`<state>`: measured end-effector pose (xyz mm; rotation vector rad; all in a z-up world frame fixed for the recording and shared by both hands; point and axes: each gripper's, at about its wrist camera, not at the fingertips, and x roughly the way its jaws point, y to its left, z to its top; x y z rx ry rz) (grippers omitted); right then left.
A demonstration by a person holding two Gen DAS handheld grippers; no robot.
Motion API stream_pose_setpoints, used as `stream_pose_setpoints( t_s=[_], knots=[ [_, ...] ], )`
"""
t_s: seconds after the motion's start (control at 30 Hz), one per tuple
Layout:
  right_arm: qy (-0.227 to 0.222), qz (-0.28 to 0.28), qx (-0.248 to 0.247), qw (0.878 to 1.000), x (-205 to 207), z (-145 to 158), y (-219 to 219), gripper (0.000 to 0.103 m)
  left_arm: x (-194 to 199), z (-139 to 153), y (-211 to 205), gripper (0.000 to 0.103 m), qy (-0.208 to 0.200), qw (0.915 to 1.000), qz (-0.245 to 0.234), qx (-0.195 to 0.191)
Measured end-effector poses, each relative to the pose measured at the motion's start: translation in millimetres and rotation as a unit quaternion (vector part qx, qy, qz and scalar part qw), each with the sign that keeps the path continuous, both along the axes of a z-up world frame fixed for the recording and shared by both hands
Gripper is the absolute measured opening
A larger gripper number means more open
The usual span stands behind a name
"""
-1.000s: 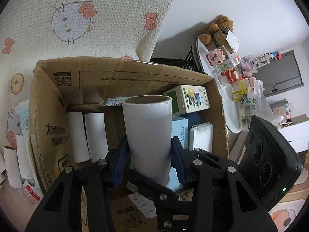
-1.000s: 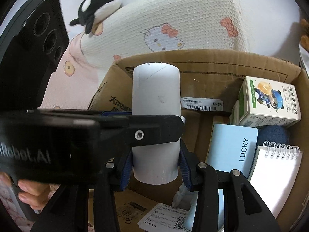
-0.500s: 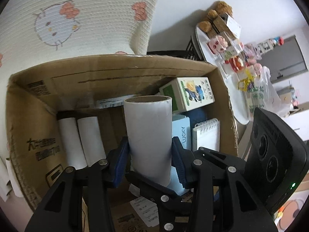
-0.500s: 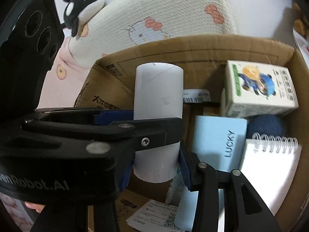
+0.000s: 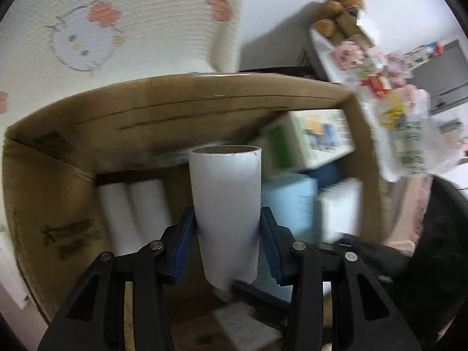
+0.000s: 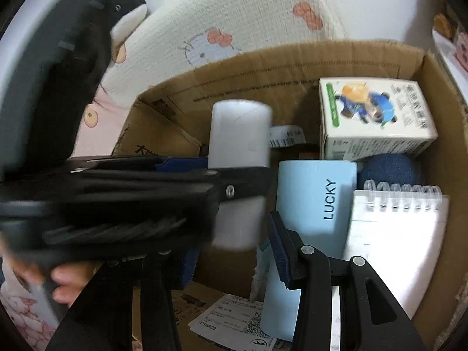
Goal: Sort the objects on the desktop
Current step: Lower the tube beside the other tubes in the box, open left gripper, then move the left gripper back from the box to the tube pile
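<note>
A white cardboard tube [image 5: 225, 213] stands upright between the blue pads of my left gripper [image 5: 226, 228], which is shut on its middle. It hangs over the open brown cardboard box [image 5: 175, 117]. In the right wrist view the same tube [image 6: 239, 134] is crossed by the left gripper [image 6: 234, 172] coming in from the left. The tube's lower end sits between the pads of my right gripper [image 6: 234, 234]. Motion blur and the left gripper hide how firmly those pads touch it.
Inside the box [image 6: 292, 67] lie two white tubes [image 5: 131, 210], a green-and-white carton [image 6: 371, 117], a light-blue "LUCKY" item [image 6: 316, 199], a spiral notepad [image 6: 395, 234], a dark blue round thing [image 6: 389, 169] and loose papers [image 6: 234, 318]. A cat-pattern cushion [image 5: 117, 29] rises behind. A toy shelf [image 5: 380, 58] stands at the right.
Both grippers have sunk lower over the box with the tube. In the right wrist view the tube's lower end now sits higher between the right pads and looks smaller.
</note>
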<state>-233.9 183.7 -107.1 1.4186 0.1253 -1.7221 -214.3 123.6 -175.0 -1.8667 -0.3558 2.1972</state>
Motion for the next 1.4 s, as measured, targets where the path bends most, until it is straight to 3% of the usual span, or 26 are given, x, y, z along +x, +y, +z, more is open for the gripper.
stream_pose_setpoints(
  t_s=[0.1, 0.2, 0.3, 0.43, 0.6, 0.77, 0.87, 0.97, 1.13, 1.27, 1.4],
  knots=[
    [0.013, 0.010, 0.000, 1.000, 4, 8, 5, 0.041, -3, -21, -12, 0.047, -0.046, 0.9982, 0.024, 0.029],
    [0.018, 0.017, 0.007, 1.000, 8, 11, 10, 0.041, -3, -28, -12, 0.048, -0.037, 0.9990, 0.027, -0.003],
    [0.035, 0.021, 0.023, 0.999, 14, 12, 15, 0.041, -7, -36, -11, 0.048, -0.048, 0.9984, 0.027, 0.008],
    [0.032, 0.022, 0.033, 0.999, 26, 15, 39, 0.042, -8, -46, -2, 0.048, -0.055, 0.9982, 0.020, -0.011],
    [0.052, 0.029, 0.051, 0.997, 20, 5, 34, 0.042, -10, -67, 4, 0.048, -0.080, 0.9964, 0.014, -0.025],
    [0.042, 0.026, 0.054, 0.997, 20, -1, 42, 0.042, -15, -81, -2, 0.048, -0.096, 0.9945, 0.031, -0.030],
    [0.042, 0.025, 0.057, 0.997, 19, -2, 45, 0.042, -18, -85, -4, 0.048, -0.101, 0.9926, 0.044, -0.052],
    [0.038, 0.022, 0.057, 0.997, 18, 0, 39, 0.042, -18, -91, -7, 0.048, -0.128, 0.9895, 0.057, -0.037],
    [0.039, 0.015, 0.059, 0.997, 17, 2, 39, 0.043, -18, -90, -8, 0.048, -0.139, 0.9874, 0.065, -0.040],
    [0.034, 0.016, 0.060, 0.997, 18, 0, 37, 0.054, -18, -78, -1, 0.048, -0.120, 0.9885, 0.051, -0.076],
    [0.046, 0.027, 0.060, 0.997, 24, 3, 33, 0.055, -13, -58, 4, 0.049, -0.093, 0.9914, 0.042, -0.083]
  ],
)
